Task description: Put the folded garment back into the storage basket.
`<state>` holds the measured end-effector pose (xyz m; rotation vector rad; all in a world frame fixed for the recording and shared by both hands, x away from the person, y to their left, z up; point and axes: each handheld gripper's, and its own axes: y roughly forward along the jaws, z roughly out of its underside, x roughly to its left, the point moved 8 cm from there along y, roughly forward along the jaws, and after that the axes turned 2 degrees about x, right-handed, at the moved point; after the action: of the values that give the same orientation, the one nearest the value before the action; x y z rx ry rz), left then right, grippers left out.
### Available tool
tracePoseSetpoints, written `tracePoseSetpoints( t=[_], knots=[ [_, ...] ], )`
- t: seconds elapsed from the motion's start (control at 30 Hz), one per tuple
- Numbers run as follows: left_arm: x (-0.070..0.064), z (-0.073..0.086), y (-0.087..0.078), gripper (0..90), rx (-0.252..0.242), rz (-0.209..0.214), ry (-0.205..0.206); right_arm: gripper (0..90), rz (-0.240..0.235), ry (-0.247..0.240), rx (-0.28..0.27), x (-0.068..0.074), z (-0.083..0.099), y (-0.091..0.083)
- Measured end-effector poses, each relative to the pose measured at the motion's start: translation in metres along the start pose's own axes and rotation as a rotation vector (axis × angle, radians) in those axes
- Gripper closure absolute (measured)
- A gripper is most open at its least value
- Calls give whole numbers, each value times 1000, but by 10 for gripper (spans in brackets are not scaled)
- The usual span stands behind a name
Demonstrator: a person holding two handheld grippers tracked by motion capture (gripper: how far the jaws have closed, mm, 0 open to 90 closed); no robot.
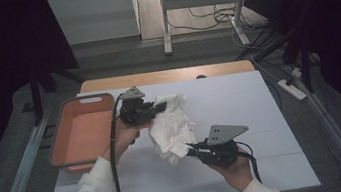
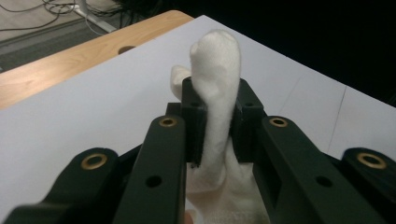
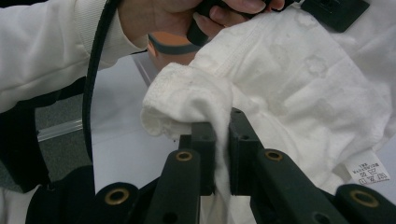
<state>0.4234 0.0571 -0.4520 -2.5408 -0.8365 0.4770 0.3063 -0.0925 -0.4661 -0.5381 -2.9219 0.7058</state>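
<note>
1. While I hold both units over the middle of the bench point(image 1: 239, 96), the white garment point(image 1: 172, 126) hangs between them, lifted clear of the white surface for most of its length; whether its lowest fold touches down I cannot tell.
2. Left tongs point(image 1: 162, 107): pressed together on a bunched fold at the garment's far upper edge. In the left gripper view that fold stands up between the jaws.
3. Right tongs point(image 1: 191, 148): pinching a hemmed edge at the garment's near lower corner. In the right gripper view the hem sits between the jaws, and a care label point(image 3: 369, 171) lies to the right.
4. An orange basket point(image 1: 60, 136) stands at the left edge of the bench, just beside my left hand point(image 1: 126, 137). I see nothing inside it.
5. Progress, in my judgement: pickup is done and both grips look firm. The garment remains crumpled, neither spread flat nor folded, and it is not in the basket. Straightening, folding or depositing is all left to do.
</note>
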Motion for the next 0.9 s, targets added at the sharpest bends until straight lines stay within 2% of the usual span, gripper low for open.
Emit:
tracePoseSetpoints(
  t=[0.47, 0.73, 0.9],
  knots=[
    [18, -4, -34, 777, -5, -68, 6, 837, -18, -10, -19, 3, -20, 22],
    [30, -1, -42, 777, -7, -90, -9, 837, 2, -26, -7, 3, -26, 37],
    [38, -1, -50, 777, -7, -110, -15, 837, -1, -33, -9, 4, -33, 47]
  ],
)
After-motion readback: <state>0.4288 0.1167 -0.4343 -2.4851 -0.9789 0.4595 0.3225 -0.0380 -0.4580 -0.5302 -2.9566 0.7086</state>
